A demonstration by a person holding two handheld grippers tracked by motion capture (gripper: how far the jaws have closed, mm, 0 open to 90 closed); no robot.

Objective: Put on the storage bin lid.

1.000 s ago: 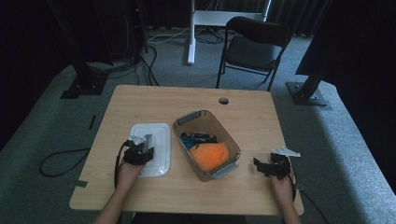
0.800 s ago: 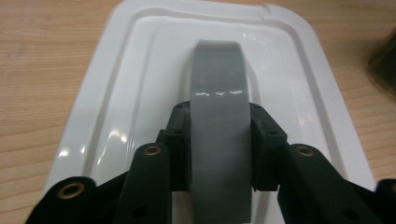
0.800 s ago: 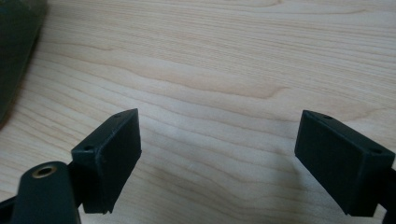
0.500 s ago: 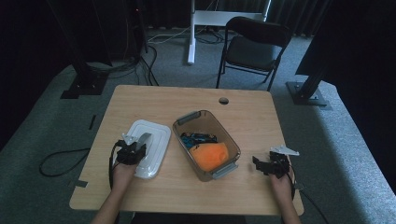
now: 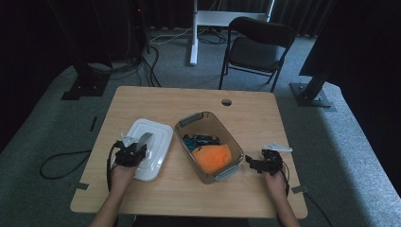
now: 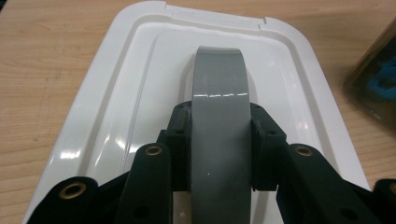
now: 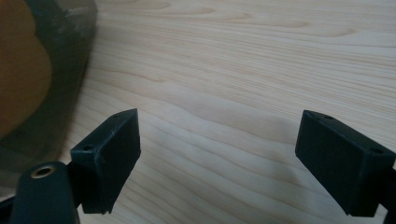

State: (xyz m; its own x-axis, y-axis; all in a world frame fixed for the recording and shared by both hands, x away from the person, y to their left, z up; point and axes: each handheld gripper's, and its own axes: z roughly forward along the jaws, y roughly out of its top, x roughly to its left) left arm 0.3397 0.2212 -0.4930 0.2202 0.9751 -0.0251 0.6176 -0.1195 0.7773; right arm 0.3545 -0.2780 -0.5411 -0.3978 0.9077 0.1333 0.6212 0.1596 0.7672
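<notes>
A grey roll of tape (image 6: 218,79) stands on edge between the jaws of my left gripper (image 6: 219,116), which is shut on it. The roll is just above a white plastic lid (image 6: 116,93) lying flat on the table. In the high view the left gripper (image 5: 132,152) is over the lid's (image 5: 158,135) near left part, with the tape (image 5: 144,141) sticking forward. A clear bin (image 5: 189,119) in the middle holds an orange soft thing (image 5: 213,157) and a blue item (image 5: 201,140). My right gripper (image 5: 257,164) is open, low over bare wood right of the bin.
The bin's wall (image 7: 70,56) sits close on the left of my right gripper (image 7: 217,140), the orange thing (image 7: 18,70) showing through it. A cable hole (image 5: 226,101) is at the table's far edge. A black chair (image 5: 257,45) stands beyond the table.
My left gripper has slid a little left and back toward the person over the lid, holding the tape. The right gripper has stayed in place.
</notes>
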